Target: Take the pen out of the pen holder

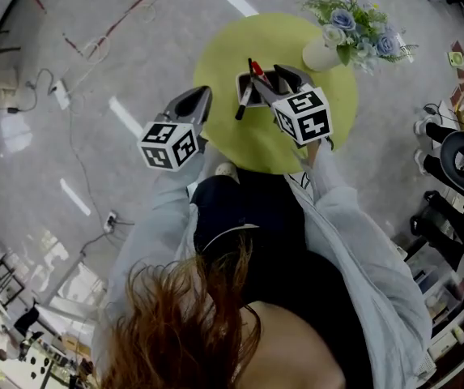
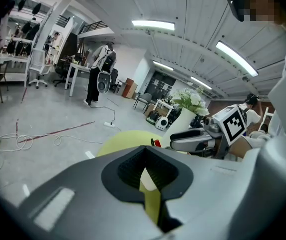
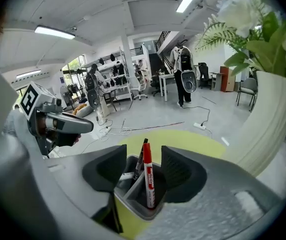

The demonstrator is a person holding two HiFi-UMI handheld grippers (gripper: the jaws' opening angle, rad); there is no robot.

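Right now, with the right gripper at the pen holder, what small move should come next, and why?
Probably close the right gripper on the red marker's upper end, staying above the pen holder rim. Its jaws stand apart and the marker stands upright between them, untouched.

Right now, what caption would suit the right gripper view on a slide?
Right gripper, jaws apart, flanks a red marker standing in a grey pen holder on a yellow-green table.
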